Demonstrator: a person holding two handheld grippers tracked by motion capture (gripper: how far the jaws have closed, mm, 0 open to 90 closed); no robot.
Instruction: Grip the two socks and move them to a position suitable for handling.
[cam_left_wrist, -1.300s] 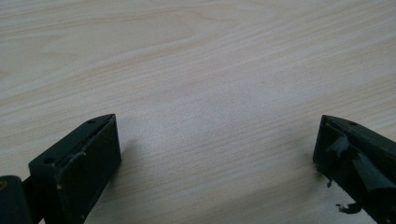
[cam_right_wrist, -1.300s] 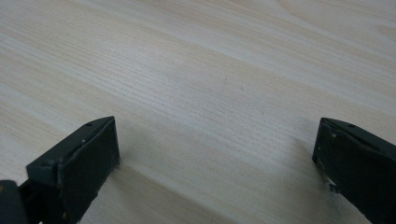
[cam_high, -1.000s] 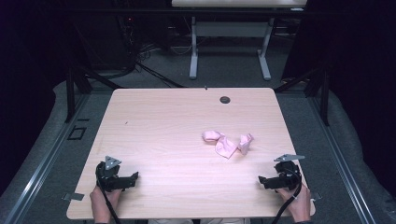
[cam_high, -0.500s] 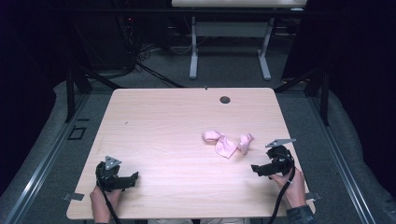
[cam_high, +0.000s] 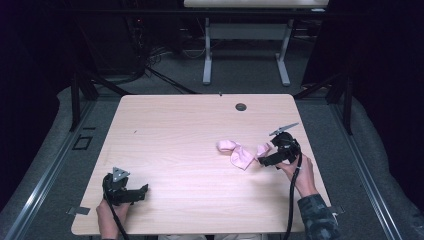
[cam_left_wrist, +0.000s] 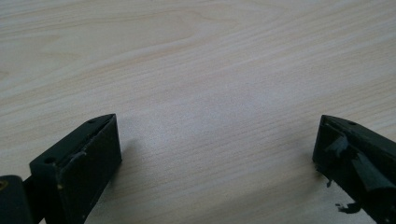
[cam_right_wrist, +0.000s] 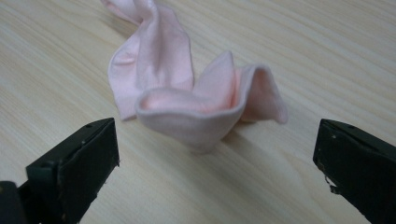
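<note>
Your right tool (cam_right_wrist: 217, 154), jaws apart, faces the pink sock's (cam_right_wrist: 187, 93) near open end. The sock's length runs away from it. Your left tool (cam_left_wrist: 217, 154), also apart, rests far off.

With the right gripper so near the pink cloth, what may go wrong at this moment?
1. The crumpled pink fabric sock stands up in a loose fold between the open jaws of the right gripper; closing may catch only one thin layer, which may slip out.
2. It lies free on the smooth light wooden table, so a push may slide it away.
3. The left gripper rests far off and cannot steady it.
</note>
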